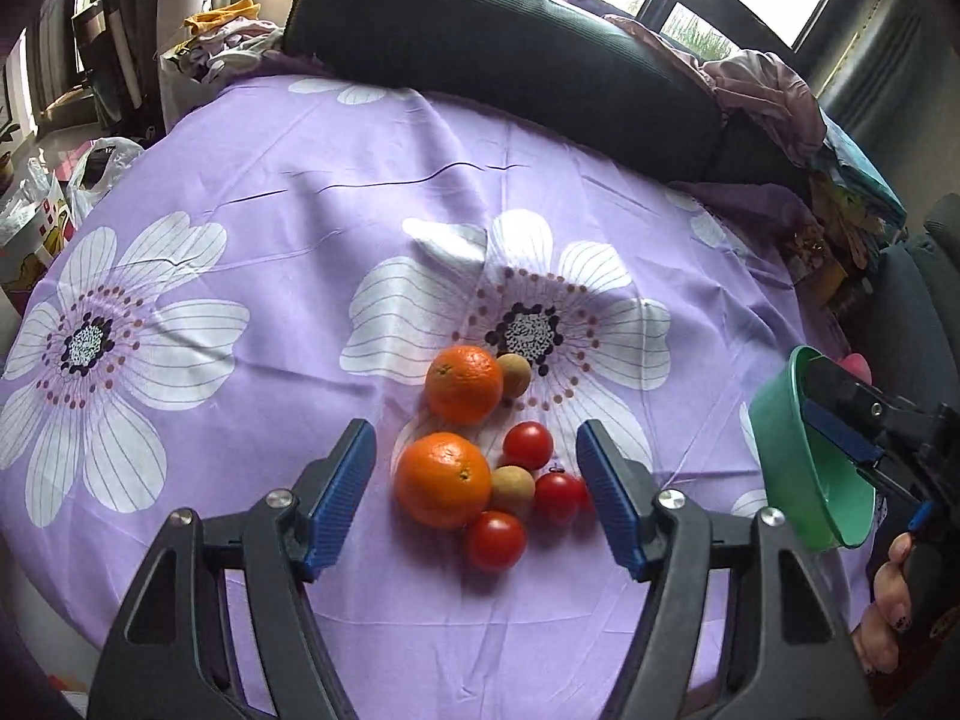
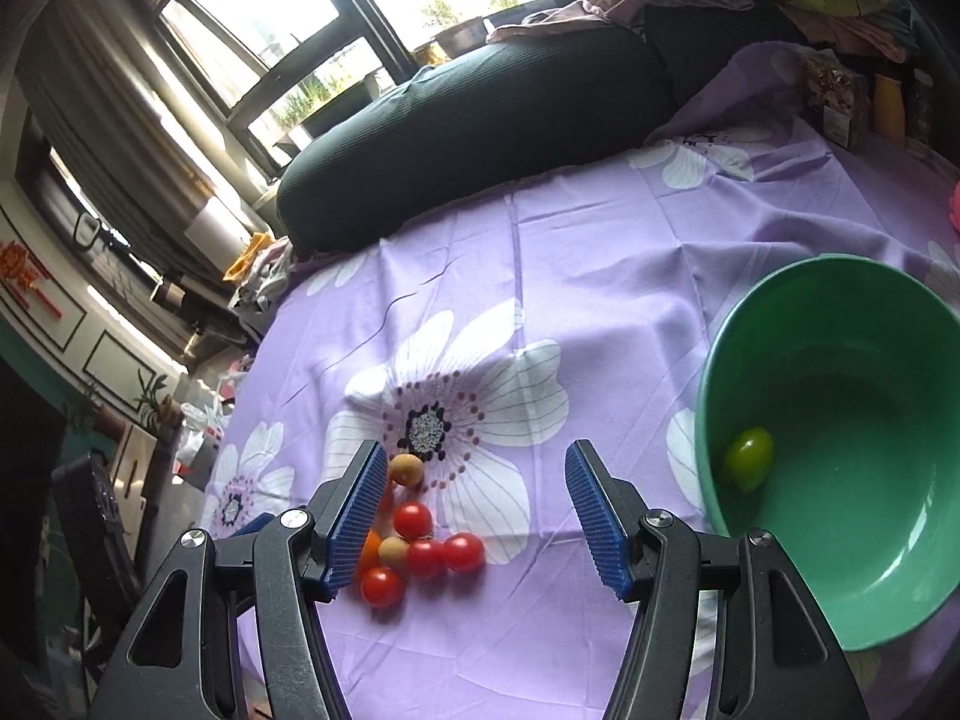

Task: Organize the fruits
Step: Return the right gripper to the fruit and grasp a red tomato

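Left wrist view: my left gripper hangs wide and empty over the fruit cluster – two oranges, red tomatoes and small tan fruits touching on the purple flowered surface. My right gripper, also wide and empty, sits beside the green bowl – one green fruit inside.

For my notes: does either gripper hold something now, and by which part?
Nothing is held. The left gripper and right gripper both stand open and empty above the cloth.
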